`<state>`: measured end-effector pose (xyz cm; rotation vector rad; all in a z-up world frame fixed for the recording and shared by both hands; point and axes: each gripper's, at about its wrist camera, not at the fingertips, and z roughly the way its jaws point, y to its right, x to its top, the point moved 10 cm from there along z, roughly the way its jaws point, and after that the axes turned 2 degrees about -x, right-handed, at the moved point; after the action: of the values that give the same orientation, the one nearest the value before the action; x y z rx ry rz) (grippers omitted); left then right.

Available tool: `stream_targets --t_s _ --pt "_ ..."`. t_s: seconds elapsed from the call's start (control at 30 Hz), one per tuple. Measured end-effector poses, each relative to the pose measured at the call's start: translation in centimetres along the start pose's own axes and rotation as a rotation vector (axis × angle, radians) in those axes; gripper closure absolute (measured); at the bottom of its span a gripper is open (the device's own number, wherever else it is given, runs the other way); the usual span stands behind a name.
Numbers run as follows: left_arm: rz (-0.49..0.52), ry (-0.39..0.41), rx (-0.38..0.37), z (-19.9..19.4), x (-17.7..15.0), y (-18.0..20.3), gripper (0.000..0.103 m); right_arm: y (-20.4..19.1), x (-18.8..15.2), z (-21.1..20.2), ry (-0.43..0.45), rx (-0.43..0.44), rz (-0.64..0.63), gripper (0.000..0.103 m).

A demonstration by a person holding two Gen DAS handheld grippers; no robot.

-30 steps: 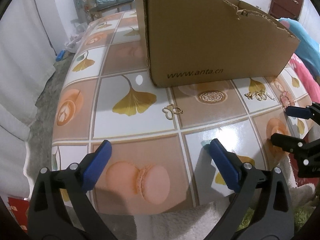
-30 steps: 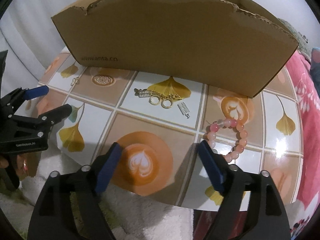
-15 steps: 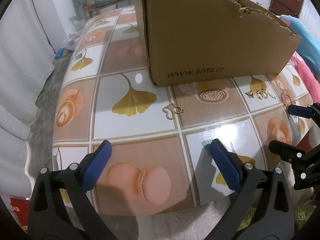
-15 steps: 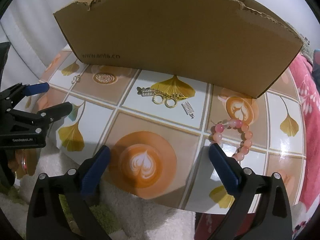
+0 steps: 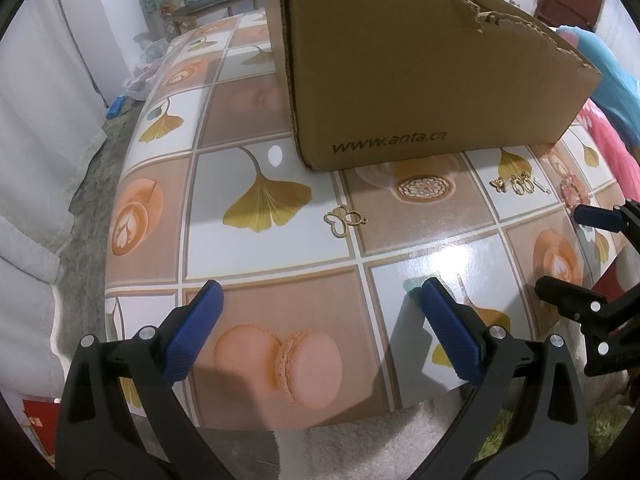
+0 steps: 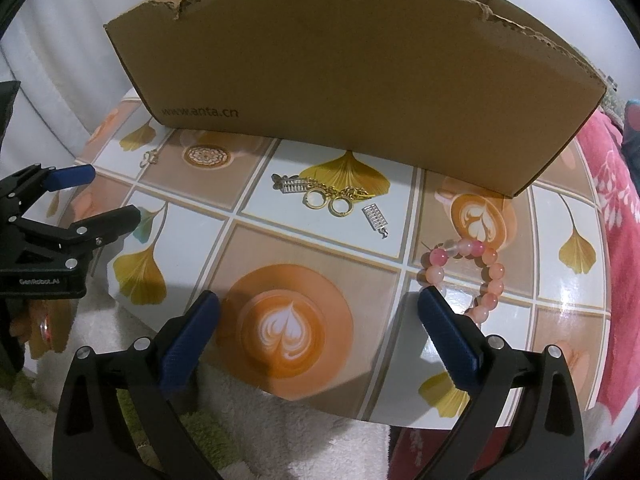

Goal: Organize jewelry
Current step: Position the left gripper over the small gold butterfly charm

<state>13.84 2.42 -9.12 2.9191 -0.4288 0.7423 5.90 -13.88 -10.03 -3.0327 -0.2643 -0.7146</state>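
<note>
Right wrist: gripper (image 6: 318, 316) down-tilted, wide.

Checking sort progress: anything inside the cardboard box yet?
Cannot tell. Both wrist views show only the cardboard box's outer walls and torn rim; its inside is hidden. Outside it on the table: pink bead bracelet, gold rings, butterfly charm.

White curtains (image 5: 36, 128), grey floor (image 5: 86, 184)

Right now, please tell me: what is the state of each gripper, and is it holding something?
Left gripper: jaws open, holding nothing.
Right gripper: jaws open, holding nothing.
</note>
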Motion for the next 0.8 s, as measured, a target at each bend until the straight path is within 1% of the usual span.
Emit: stream_targets --t_s 0.47,0.63,0.7,0.8 --pt "-0.001 -0.016 0.0 0.3 0.3 -0.1 0.007 0.0 0.0 0.2 0.037 0.004 -0.005 0.006" --pt "0.006 -0.01 -0.004 0.4 0.3 -0.1 0.007 -0.1 -0.1 -0.4 0.058 0.038 0.021 0.007" --pt "0.007 -0.009 -0.004 0.4 0.3 -0.1 0.007 -0.2 0.0 -1.0 0.08 0.05 0.028 0.007" --pt "0.011 0.0 -0.007 0.3 0.1 -0.1 0.007 -0.3 0.7 -2.4 0.143 0.06 0.022 0.007"
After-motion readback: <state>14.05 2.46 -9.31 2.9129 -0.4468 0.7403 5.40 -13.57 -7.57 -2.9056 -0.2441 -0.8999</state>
